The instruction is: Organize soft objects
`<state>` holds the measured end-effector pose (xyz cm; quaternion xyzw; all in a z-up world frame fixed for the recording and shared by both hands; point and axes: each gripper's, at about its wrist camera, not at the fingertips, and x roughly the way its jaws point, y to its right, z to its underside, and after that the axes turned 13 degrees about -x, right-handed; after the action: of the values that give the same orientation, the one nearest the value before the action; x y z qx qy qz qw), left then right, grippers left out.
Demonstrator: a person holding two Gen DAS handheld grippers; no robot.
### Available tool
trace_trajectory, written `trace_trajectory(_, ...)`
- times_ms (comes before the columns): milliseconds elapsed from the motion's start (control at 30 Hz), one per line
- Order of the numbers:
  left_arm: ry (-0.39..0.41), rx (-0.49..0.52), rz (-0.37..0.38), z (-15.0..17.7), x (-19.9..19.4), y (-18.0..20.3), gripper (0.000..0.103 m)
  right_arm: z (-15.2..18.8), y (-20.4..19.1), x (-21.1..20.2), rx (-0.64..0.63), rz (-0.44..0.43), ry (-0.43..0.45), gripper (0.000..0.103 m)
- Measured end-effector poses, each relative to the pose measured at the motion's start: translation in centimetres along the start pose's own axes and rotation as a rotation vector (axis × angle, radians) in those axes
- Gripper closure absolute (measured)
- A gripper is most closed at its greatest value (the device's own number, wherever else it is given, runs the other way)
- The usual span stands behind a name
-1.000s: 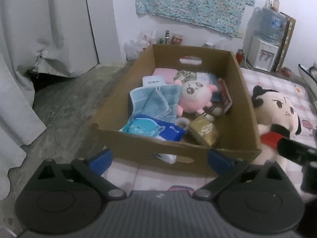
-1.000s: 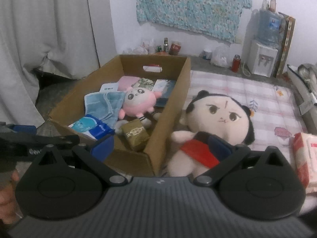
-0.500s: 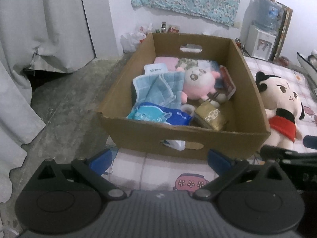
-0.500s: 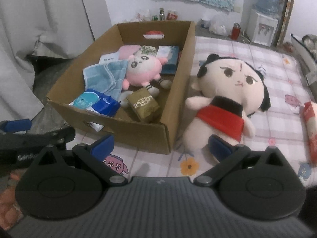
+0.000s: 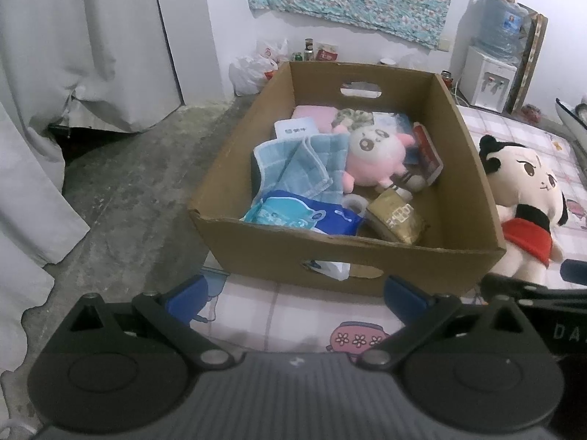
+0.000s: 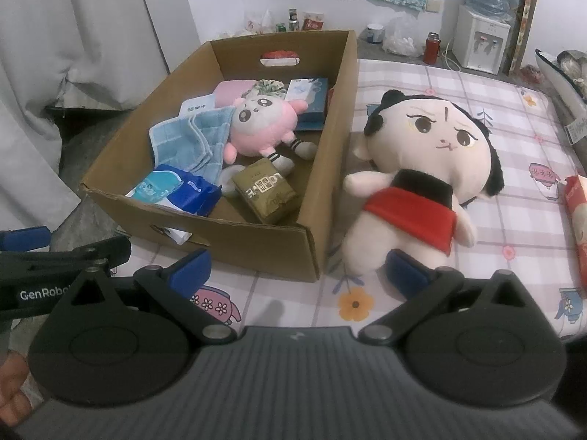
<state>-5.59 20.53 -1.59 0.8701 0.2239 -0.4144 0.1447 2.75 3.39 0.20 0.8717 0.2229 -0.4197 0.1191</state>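
A cardboard box (image 5: 473, 168) (image 6: 330, 146) stands on a checked mattress. Inside lie a pink plush (image 5: 374, 157) (image 6: 262, 124), a blue towel (image 5: 297, 161) (image 6: 190, 139), a blue tissue pack (image 5: 301, 216) (image 6: 172, 190) and a gold packet (image 5: 398, 220) (image 6: 266, 189). A big doll with black hair and a red skirt (image 6: 422, 168) (image 5: 524, 190) lies on its back right of the box. My left gripper (image 5: 293, 295) hangs open in front of the box's near wall. My right gripper (image 6: 297, 271) is open, its right finger (image 6: 407, 273) just short of the doll's legs. Neither holds anything.
Grey curtains (image 5: 55, 55) and bare concrete floor (image 5: 128, 183) lie left of the box. A water dispenser (image 6: 480, 40), bottles and bags line the far wall. A red-and-white pack (image 6: 578, 227) lies at the mattress's right edge. A hand (image 6: 13, 392) shows at lower left.
Both grippers have drawn back and risen, so the box and doll look smaller and farther off. The doll lies in the same place beside the box; nothing was grasped.
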Motion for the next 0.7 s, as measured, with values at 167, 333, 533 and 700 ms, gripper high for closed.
trace_trajectory(167, -0.008, -0.007, 0.000, 0.04, 0.03, -0.15, 0.001, -0.07, -0.06, -0.02, 0.000, 0.000, -0.002, 0.001)
trace_trajectory(333, -0.008, -0.010, -0.006, 0.06, -0.01, -0.36, 0.001, -0.13, -0.38, 0.07, -0.002, 0.001, -0.008, 0.001)
trace_trajectory(533, -0.009, -0.011, -0.006, -0.03, 0.06, -0.42, 0.001, -0.16, -0.55, 0.08, -0.009, 0.007, -0.003, 0.001)
trace_trajectory(700, -0.012, -0.010, -0.006, 0.04, 0.10, -0.32, 0.001, -0.12, -0.49, 0.06, -0.009, 0.009, -0.004, 0.001)
